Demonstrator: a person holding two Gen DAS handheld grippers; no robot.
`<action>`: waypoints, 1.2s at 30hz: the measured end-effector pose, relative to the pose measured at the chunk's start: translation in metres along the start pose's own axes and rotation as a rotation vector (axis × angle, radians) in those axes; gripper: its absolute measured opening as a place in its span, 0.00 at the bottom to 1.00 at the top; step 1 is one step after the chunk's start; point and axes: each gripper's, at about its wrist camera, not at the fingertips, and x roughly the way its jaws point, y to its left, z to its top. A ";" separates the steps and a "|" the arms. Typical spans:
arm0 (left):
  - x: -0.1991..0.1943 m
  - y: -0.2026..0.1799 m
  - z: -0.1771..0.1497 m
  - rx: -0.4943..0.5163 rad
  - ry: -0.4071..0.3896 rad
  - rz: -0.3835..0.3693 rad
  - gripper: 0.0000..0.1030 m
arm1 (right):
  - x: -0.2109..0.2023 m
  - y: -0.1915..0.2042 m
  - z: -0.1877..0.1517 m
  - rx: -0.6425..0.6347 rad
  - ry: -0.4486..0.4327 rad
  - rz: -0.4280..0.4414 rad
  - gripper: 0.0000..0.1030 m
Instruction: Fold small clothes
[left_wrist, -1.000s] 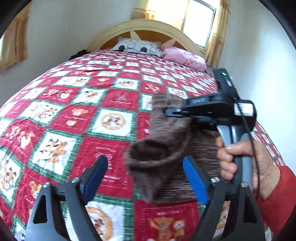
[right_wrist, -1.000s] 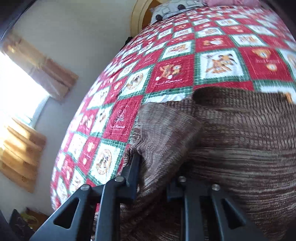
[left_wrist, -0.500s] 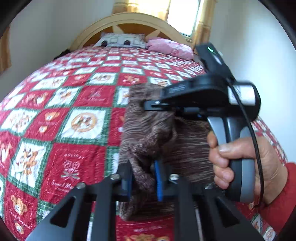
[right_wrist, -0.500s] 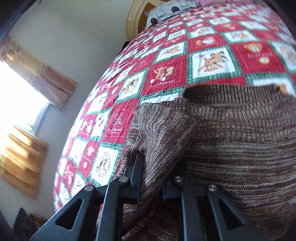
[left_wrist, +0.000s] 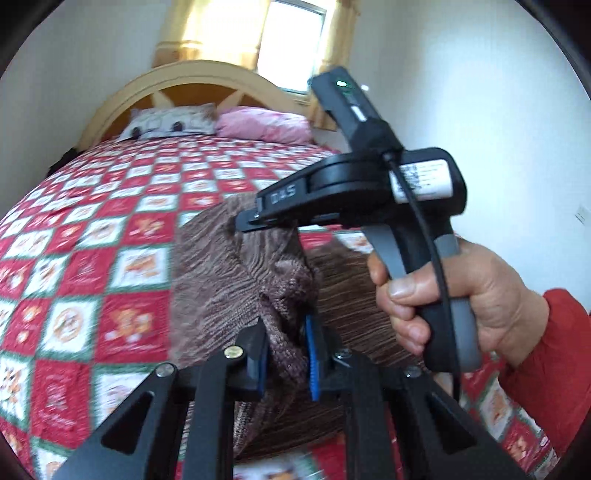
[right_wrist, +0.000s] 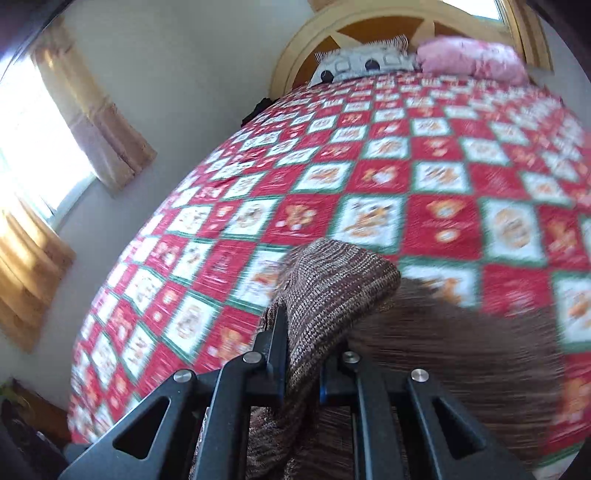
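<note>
A: Which step are we at?

B: The fold itself, I'd say. Nearest the left wrist lens, the left gripper (left_wrist: 284, 354) is clamped on a bunched edge of the brown knit garment (left_wrist: 214, 280). At two o'clock, the right gripper (right_wrist: 303, 365) pinches another edge, a hand (left_wrist: 458, 299) squeezing its trigger.

A: And the garment?

B: Held partly off the bed (left_wrist: 92, 229), its rest apparently draped on the quilt.

A: Next?

B: Probably carry both edges across toward twelve o'clock, the pillows (left_wrist: 207, 122), level, then lay them flat.
</note>
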 end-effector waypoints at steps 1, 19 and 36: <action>0.003 -0.009 0.002 0.008 0.001 -0.009 0.16 | -0.007 -0.009 0.000 -0.020 0.004 -0.016 0.11; 0.068 -0.091 -0.022 0.109 0.174 -0.043 0.28 | -0.021 -0.147 -0.053 0.104 0.027 -0.032 0.13; -0.013 0.018 -0.038 -0.161 0.165 0.115 0.81 | -0.126 -0.086 -0.151 0.255 -0.107 -0.029 0.58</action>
